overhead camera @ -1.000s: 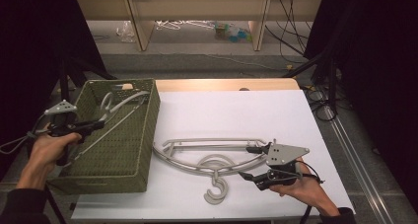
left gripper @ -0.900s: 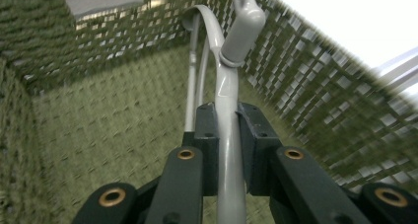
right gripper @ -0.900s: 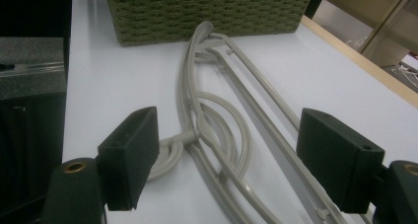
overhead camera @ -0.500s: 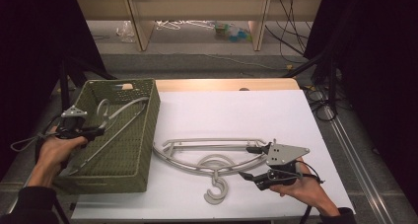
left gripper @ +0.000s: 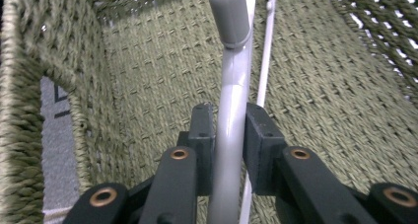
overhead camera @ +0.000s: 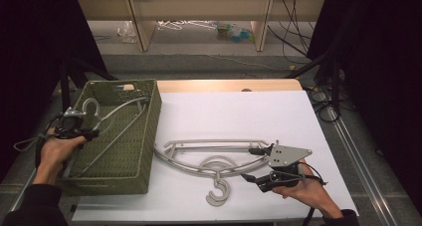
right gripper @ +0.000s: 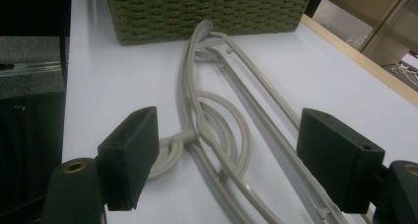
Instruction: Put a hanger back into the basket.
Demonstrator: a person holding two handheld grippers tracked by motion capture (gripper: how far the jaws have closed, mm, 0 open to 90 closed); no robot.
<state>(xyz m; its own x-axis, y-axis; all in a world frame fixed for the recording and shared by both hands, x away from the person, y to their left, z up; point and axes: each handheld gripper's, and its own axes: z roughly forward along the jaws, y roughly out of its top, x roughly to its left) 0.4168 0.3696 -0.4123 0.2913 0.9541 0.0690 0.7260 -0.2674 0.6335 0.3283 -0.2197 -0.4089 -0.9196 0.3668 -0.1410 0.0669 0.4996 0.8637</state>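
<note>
A grey plastic hanger (overhead camera: 119,109) leans inside the green woven basket (overhead camera: 149,136), hook end up. My left gripper (overhead camera: 89,133) is at the basket's left rim, and its pads grip the hanger's rod (left gripper: 231,17). Its jaws have just been opening a little, with the rod still pressed between them. A second grey hanger (overhead camera: 214,161) lies flat on the white table, hook toward the front. My right gripper (overhead camera: 249,163) rests open at that hanger's right end, and its pads (right gripper: 130,155) stand wide on either side of the hanger (right gripper: 197,86) without touching it.
The basket (right gripper: 207,12) stands on the table's left part, its wall (left gripper: 162,61) close around the left gripper. A white sheet (overhead camera: 239,111) covers the table. Beyond the table's far edge are a shelf unit and cables on the floor.
The left hand has sunk and shifted slightly right, lowering the hanger deeper into the basket. The right hand and the hanger on the table have stayed put.
</note>
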